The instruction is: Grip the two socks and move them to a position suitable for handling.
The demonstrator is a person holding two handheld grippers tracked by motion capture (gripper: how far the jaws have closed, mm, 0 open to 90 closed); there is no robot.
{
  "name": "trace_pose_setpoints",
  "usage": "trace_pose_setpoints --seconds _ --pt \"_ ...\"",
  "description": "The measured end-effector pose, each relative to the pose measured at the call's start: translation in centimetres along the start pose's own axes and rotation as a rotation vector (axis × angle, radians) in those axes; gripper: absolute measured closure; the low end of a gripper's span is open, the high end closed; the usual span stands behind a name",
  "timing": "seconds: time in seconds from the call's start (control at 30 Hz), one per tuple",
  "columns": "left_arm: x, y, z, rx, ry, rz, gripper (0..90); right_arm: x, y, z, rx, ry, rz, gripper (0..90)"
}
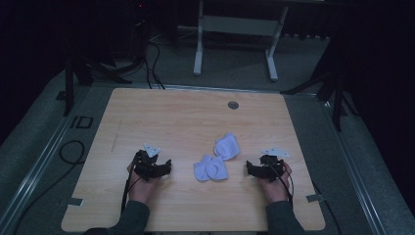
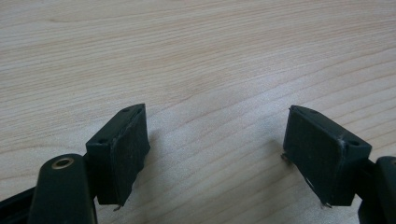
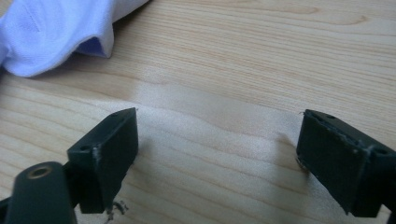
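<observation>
while both grippers [image 1: 166, 169] [image 1: 249, 169] gape empty, two white socks [image 1: 219, 157] lie between them.

Black tools [image 1: 166, 168] with grey plates; dark green sleeves [image 1: 131, 217].

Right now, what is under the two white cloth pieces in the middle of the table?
The two white cloth pieces lie on the bare wooden table. Around them I see only wood. Whatever is directly beneath the fabric is covered, so I cannot tell if anything hides there.
</observation>
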State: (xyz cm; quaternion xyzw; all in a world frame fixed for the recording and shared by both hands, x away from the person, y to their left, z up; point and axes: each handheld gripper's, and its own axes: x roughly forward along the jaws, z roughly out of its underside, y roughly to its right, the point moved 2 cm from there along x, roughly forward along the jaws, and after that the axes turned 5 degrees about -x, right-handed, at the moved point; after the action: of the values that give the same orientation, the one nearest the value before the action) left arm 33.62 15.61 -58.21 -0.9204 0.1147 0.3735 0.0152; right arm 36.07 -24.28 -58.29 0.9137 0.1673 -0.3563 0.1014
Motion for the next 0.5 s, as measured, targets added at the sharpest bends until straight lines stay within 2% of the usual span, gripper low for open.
trace_pose_setpoints --seconds 0.23,0.5 --pt "-0.03 0.04 0.03 0.003 -0.002 0.003 22.0 -0.21 -0.17 -0.02 -0.021 -0.012 -0.021 15.8" --pt "-0.04 0.05 0.03 0.005 -0.002 0.004 22.1 -0.59 -0.49 -0.13 -0.050 -0.015 -0.052 28.8"
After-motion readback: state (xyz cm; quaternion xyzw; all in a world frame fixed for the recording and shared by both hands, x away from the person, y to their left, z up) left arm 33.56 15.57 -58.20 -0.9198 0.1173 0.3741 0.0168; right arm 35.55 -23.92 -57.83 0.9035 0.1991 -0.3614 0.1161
